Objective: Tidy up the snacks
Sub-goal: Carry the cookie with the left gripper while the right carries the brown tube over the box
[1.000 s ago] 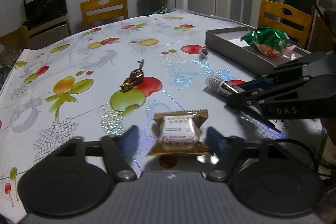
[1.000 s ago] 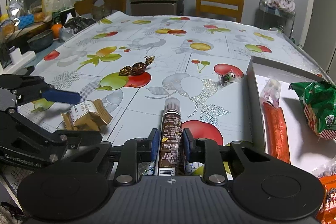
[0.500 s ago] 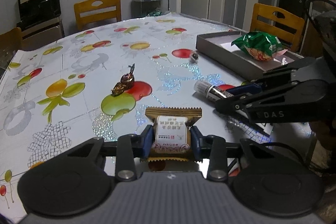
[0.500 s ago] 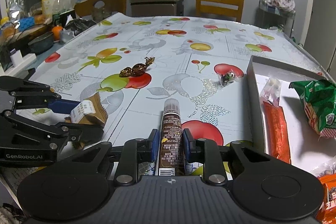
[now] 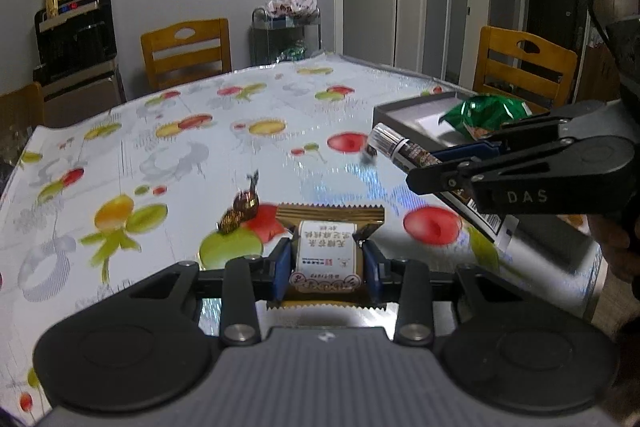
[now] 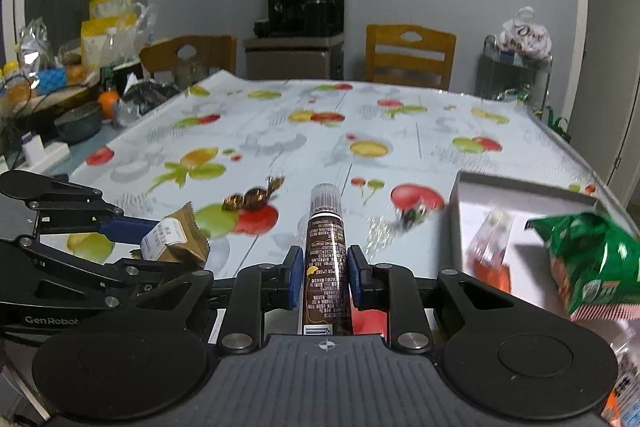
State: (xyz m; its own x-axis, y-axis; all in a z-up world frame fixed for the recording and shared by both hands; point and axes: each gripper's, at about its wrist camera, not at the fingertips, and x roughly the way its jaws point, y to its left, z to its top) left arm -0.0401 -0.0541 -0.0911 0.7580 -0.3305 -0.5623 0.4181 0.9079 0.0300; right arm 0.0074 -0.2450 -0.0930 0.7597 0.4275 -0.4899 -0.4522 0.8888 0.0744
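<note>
My left gripper (image 5: 326,273) is shut on a gold-wrapped biscuit packet (image 5: 327,255) and holds it above the table; the packet also shows in the right wrist view (image 6: 174,237). My right gripper (image 6: 323,277) is shut on a brown snack tube (image 6: 325,255), lifted and tilted up; the tube also shows in the left wrist view (image 5: 404,149). The grey tray (image 6: 520,189) at the right holds a green snack bag (image 6: 592,263) and a red packet (image 6: 490,255). A brown wrapped candy (image 5: 240,209) and a small wrapped candy (image 6: 412,214) lie on the tablecloth.
The fruit-print tablecloth (image 5: 160,147) covers the table. Wooden chairs (image 5: 186,51) stand at the far side and the right (image 5: 524,65). Bowls, bags and an orange (image 6: 108,99) crowd a side counter at the left. A black appliance (image 6: 306,1) stands at the back wall.
My left gripper closed on the biscuit packet and lifted it off the table. My right gripper lifted the tube, and both views now tilt upward.
</note>
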